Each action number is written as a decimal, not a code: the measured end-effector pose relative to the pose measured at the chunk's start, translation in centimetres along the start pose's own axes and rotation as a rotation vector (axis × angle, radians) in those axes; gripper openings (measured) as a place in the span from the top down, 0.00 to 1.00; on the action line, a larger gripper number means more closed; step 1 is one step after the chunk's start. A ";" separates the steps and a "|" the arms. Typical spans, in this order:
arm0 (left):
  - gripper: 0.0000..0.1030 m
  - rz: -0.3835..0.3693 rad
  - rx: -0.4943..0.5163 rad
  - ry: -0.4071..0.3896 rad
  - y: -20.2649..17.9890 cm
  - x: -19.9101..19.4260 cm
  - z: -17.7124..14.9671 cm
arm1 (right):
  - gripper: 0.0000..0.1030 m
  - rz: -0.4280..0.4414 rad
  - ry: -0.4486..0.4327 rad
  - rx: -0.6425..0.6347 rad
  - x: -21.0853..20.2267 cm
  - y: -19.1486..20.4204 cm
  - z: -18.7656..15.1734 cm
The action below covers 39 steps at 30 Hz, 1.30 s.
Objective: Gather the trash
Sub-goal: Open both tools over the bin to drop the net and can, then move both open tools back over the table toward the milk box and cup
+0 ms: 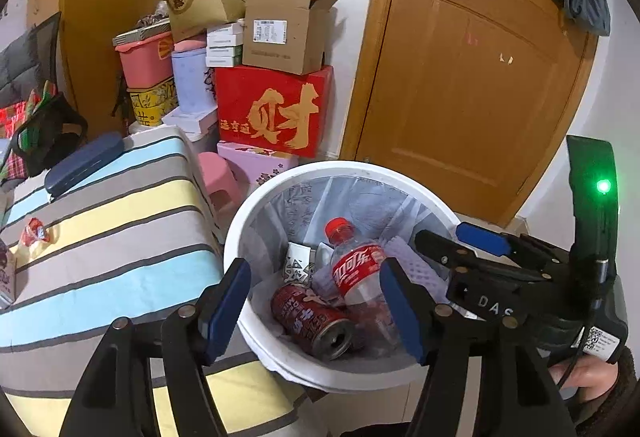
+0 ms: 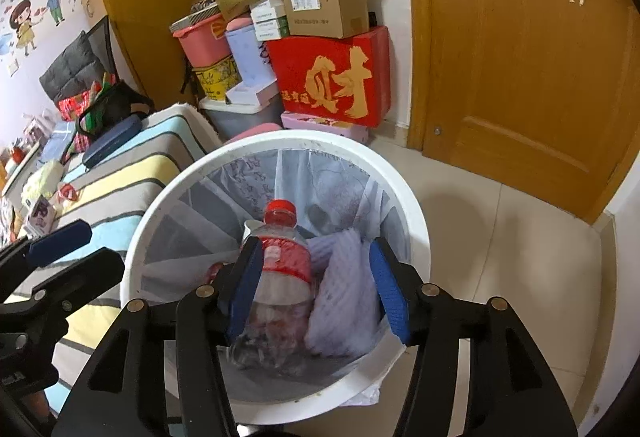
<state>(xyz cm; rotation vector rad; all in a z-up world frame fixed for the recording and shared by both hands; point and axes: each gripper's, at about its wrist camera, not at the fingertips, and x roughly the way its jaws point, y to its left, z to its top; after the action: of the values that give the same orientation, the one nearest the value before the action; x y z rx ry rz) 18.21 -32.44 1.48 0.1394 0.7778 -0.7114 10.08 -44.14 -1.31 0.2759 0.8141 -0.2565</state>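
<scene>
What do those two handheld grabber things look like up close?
Both the left gripper and the right gripper have black, angular linkage arms with brass-coloured pins and blue fingers. The right one carries white "DAS" lettering, a green light, a QR label and a thin black cable.

bed (image 1: 120, 205): glasses case (image 1: 84, 164), snack packet (image 1: 35, 233) | floor (image 2: 500, 237): bin (image 2: 416, 205)

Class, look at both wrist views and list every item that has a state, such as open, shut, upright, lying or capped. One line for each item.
Left gripper: open, holding nothing, above the bin.
Right gripper: open, holding nothing, above the bin.
White bin: lidless, lined with a bag, partly filled.
Cola bottle: capped, leaning inside the bin.
Red can: lying on its side in the bin.
Wooden door: shut.
Cardboard box: flaps open.
</scene>
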 end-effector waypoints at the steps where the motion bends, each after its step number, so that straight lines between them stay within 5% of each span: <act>1: 0.35 -0.002 -0.003 0.000 0.1 -0.2 -0.1 | 0.45 0.000 -0.007 0.002 -0.2 0.0 0.0; 21: 0.35 0.082 -0.057 -0.083 3.5 -6.9 -2.2 | 0.45 0.067 -0.068 -0.054 -2.6 4.6 -0.4; 39: 0.35 0.306 -0.225 -0.144 15.2 -13.4 -5.9 | 0.45 0.180 -0.072 -0.170 -2.0 12.4 -1.1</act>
<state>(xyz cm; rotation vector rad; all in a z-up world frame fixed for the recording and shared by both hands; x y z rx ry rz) 17.74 -11.56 4.37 0.0015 0.6750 -0.3369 12.07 -31.98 1.24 0.1775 0.7301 -0.0271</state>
